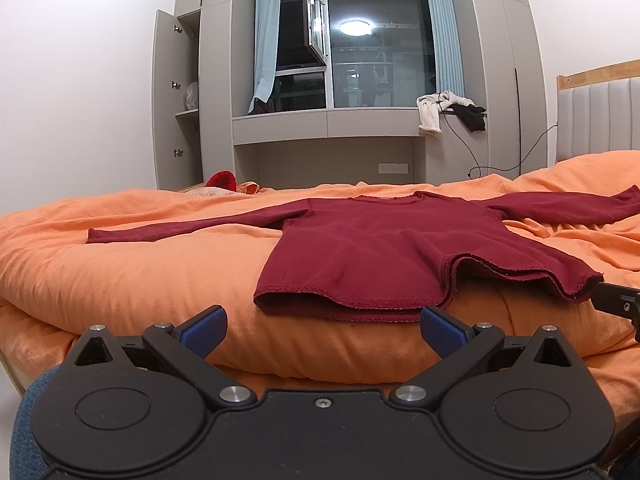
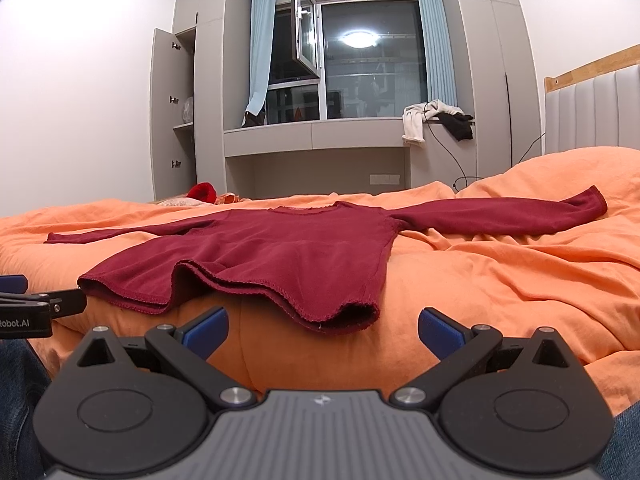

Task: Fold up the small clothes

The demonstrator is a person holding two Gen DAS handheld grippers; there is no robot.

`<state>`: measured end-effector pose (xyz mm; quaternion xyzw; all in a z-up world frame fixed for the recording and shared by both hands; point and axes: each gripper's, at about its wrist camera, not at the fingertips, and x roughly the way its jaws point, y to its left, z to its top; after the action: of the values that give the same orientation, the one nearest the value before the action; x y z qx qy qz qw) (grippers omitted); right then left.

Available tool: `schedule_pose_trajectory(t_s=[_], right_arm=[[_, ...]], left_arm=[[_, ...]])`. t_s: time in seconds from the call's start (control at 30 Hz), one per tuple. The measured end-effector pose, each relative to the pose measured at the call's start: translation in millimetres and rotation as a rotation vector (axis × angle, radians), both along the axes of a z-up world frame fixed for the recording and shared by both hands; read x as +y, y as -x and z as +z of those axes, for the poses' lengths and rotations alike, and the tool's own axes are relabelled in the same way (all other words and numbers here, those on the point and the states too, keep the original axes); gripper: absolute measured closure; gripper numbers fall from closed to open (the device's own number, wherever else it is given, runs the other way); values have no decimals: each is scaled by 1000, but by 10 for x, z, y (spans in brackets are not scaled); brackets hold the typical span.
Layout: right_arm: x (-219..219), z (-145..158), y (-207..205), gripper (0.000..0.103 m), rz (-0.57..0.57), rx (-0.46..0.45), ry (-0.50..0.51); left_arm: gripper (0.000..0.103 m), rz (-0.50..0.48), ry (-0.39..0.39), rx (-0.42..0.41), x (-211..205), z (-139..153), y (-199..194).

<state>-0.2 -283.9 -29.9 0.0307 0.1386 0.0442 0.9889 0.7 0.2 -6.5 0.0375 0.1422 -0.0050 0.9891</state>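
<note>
Sweater (image 1: 360, 240) lies flat and unfolded just ahead of both sets of spread, empty jaws, so all the folding's left.

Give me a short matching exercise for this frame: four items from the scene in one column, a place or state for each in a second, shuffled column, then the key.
Items
1. dark red long-sleeved knit top
2. left hand-held gripper
3. white and black clothes pile
4. grey wardrobe door

Places or states
A. swung open, shelves showing
B. heaped on the window ledge
C. spread flat on the orange duvet, sleeves out
D. jaws wide apart, holding nothing, just short of the hem

Pairs: 1-C, 2-D, 3-B, 4-A
</note>
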Motion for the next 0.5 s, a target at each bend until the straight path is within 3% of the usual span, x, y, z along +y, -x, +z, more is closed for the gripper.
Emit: schedule_pose_trajectory(t_s=[0.5], right_arm=[[-167,212,-309,0,-9,103,-37]], left_arm=[[1,-28,12,129,-86,162,-428]])
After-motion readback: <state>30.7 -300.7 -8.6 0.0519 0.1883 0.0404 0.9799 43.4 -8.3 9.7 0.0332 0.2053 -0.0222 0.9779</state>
